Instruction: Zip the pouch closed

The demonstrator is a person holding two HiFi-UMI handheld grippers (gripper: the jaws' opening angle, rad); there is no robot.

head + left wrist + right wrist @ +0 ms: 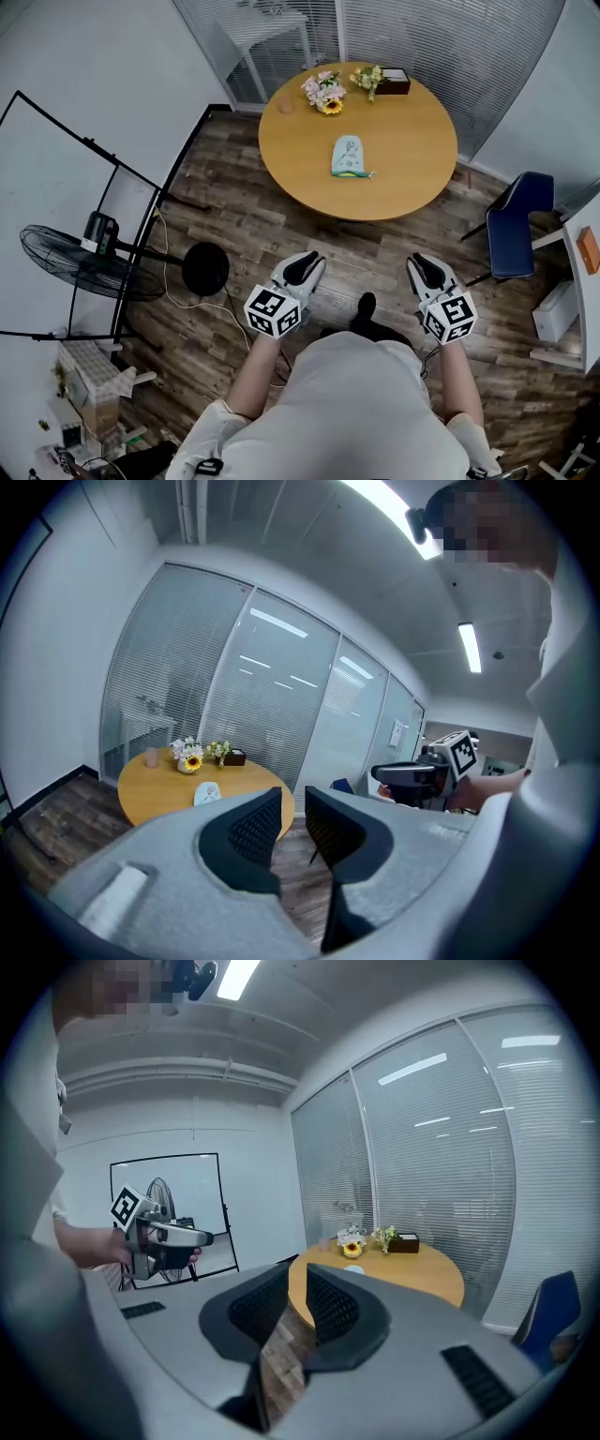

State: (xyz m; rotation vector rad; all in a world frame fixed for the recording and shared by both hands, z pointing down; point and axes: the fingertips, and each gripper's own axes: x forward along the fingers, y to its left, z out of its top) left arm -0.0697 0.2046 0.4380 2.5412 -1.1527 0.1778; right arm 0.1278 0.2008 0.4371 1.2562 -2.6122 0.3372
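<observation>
Here, a wood-plank floor (pixel 281 234) spreads beneath a round tabletop (pixel 412 141) that stands well ahead of the person, before blind-covered glass walls. A standing fan (pixel 84 264) sits at the left and a blue chair (pixel 518 223) at the right. The left claw (pixel 302 268) and right claw (pixel 427 271) hang close to the person's body, each slightly parted with nothing between. The pale pouch (pixel 348 157) lies flat mid-tabletop, its zipper too small to make out. Flower bunches (pixel 324 92) and a dark box (pixel 395 82) stand at the far rim.

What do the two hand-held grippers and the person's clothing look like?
Both the left gripper and right gripper have pale grey bodies with black textured pads. Each carries a white cube with black square markers. The person wears a pale top.
</observation>
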